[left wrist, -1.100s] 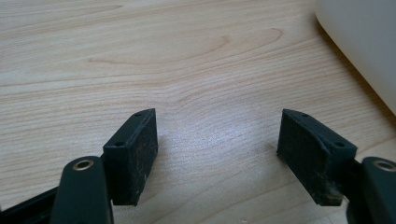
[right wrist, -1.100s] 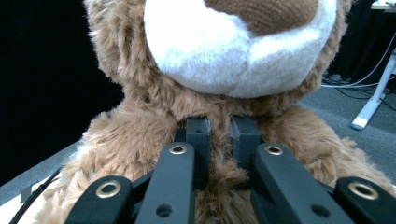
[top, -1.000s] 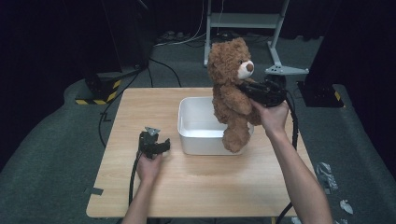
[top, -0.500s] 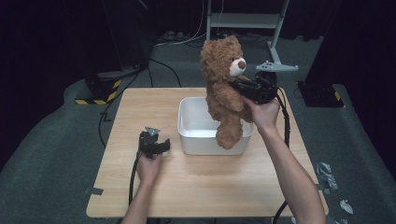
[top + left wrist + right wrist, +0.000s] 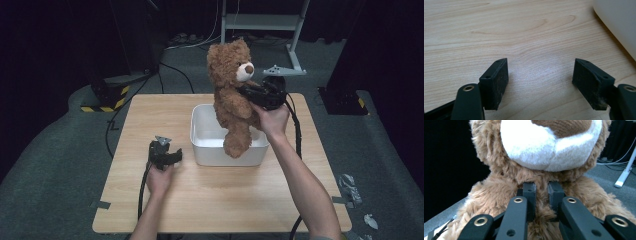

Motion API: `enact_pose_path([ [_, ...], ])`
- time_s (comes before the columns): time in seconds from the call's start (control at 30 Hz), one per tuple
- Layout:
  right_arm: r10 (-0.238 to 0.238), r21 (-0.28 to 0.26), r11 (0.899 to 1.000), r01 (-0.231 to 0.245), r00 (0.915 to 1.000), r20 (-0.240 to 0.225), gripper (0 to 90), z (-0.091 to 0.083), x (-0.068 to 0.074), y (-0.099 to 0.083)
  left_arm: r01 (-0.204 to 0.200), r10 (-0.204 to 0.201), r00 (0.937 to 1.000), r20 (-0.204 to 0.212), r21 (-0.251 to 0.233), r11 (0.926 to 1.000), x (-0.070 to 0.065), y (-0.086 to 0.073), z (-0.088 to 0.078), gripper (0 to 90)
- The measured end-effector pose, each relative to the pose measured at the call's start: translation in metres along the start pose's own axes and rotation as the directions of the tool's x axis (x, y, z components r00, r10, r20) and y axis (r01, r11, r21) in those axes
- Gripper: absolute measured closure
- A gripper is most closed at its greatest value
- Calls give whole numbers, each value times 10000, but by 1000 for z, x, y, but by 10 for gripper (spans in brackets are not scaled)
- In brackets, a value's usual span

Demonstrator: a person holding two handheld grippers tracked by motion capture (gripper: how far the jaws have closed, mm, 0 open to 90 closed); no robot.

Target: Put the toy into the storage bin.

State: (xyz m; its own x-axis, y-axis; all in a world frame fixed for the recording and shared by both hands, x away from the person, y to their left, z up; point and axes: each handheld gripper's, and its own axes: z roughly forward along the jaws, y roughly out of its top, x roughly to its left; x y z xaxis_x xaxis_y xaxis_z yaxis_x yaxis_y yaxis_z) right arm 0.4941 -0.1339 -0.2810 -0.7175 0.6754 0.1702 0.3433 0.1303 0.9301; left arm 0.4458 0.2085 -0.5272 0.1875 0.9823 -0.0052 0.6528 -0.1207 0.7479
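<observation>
- Keep your right hand-held gripper (image 5: 250,93) pinched tight on the chest fur just under the chin of the teddy bear (image 5: 233,95); it hangs upright, feet dangling into the white bin (image 5: 207,150) on the desk (image 5: 220,200).
- Lower it straight so the legs clear the rim.
- Your left hand-held gripper (image 5: 540,82) rests wide apart, empty, near the bin.
- The bear looks brown, shaggy and soft, with a white muzzle.

From my remote seat I see a light wooden table (image 5: 225,200) on grey carpet (image 5: 55,165), dark backdrop; grey metal stand (image 5: 260,22), black-yellow hazard tape (image 5: 102,102), trailing cables (image 5: 112,130)
</observation>
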Motion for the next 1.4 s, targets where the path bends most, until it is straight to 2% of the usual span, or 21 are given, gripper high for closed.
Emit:
enact_pose_path([
  [0.57,96,-164,9998,-92,9996,262,803,13,1,0,-3,3,10000,-10,7,10000,0,0,0,288],
  [0.7,-14,67,10000,12,9994,337,798,17,2,-4,50,-50,10000,17,-8,10000,0,0,0,288],
  [0.87,121,231,9997,-127,9996,274,797,23,1,-12,-9,9,10000,-2,0,10000,0,0,0,288],
  [1.13,26,496,9988,-48,9990,450,799,30,2,-16,47,-47,10000,47,-3,10000,0,0,0,288],
  [1.33,97,436,9990,-120,9985,531,817,34,0,-17,7,-7,10000,48,-1,10000,1,0,0,288],
  [1.4,-15,307,9995,-3,9985,555,824,32,1,-15,10,-9,10000,35,-4,10000,1,0,0,288],
])
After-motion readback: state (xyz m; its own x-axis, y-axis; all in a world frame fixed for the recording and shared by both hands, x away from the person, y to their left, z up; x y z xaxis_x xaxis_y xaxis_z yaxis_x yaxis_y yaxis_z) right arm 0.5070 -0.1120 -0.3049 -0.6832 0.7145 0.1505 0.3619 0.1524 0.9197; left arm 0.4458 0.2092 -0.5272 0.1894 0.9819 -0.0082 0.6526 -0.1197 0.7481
